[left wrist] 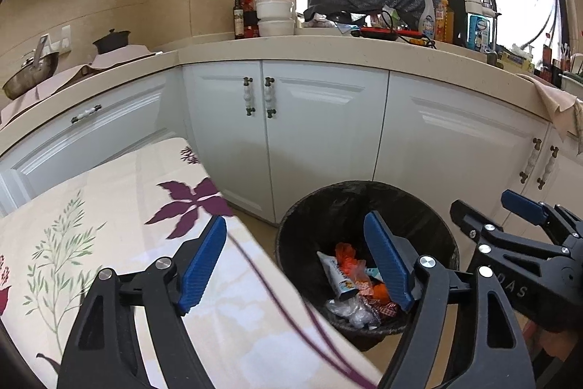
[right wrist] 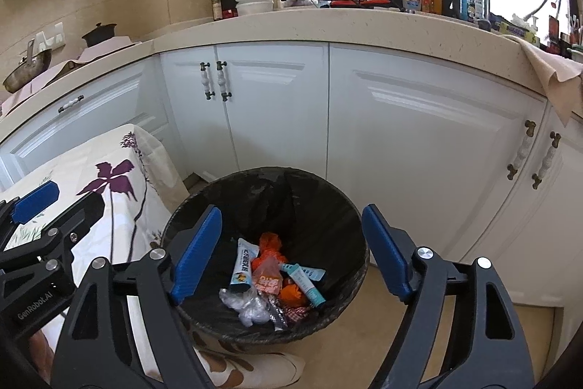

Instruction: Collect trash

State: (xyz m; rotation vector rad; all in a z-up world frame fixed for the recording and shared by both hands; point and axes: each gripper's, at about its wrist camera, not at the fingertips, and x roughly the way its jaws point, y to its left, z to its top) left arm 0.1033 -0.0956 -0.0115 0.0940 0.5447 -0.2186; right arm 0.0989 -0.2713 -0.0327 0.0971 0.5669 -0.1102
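Note:
A black-lined trash bin (right wrist: 204, 199) stands on the floor by the white cabinets; it also shows in the left wrist view (left wrist: 328, 203). Inside lie tubes (right wrist: 242, 267), orange wrappers (right wrist: 271, 245) and clear plastic (right wrist: 246, 307). My right gripper (right wrist: 291, 254) is open and empty, held directly above the bin. My left gripper (left wrist: 297, 261) is open and empty, over the edge of the flowered tablecloth (left wrist: 109, 225) beside the bin. Each gripper shows in the other's view, the right one (left wrist: 510, 217) and the left one (right wrist: 43, 206).
White cabinet doors (right wrist: 400, 141) stand behind the bin under a beige countertop (right wrist: 328, 28) crowded with bottles, bowls and a faucet. A wok (left wrist: 29, 75) sits at far left. A cloth hangs over the counter at right (right wrist: 554, 79). Tan floor lies around the bin.

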